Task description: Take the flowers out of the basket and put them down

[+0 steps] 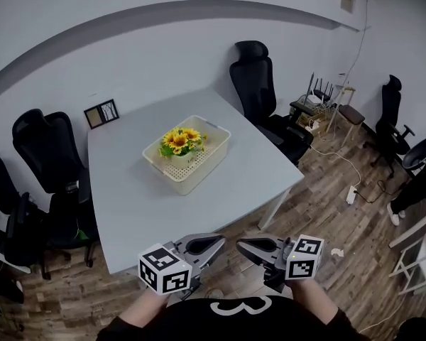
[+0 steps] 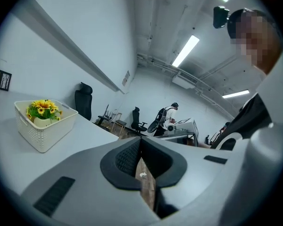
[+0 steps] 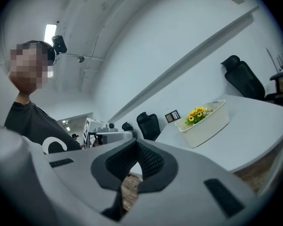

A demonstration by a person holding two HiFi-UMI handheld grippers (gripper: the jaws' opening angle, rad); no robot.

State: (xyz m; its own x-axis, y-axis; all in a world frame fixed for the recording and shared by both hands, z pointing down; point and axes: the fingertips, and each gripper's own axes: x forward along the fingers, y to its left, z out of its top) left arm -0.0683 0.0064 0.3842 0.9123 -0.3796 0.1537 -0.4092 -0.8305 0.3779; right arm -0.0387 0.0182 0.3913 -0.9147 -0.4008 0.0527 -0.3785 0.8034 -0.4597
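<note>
Head view, basket (image 1: 193, 174) centred, well inside table (image 1: 131, 190) edges

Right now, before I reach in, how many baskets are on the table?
1. The white basket sits near the middle of the grey table, with the yellow flowers in it. The whole tabletop shows in the head view, so none is likely hidden.

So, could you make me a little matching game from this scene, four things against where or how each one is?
1. bunch of yellow artificial sunflowers
2. cream perforated plastic basket
3. small black picture frame
4. left gripper

A. jaws shut, empty
B. middle of the grey table
C. table's far left corner
D. inside the basket

Pairs: 1-D, 2-B, 3-C, 4-A
</note>
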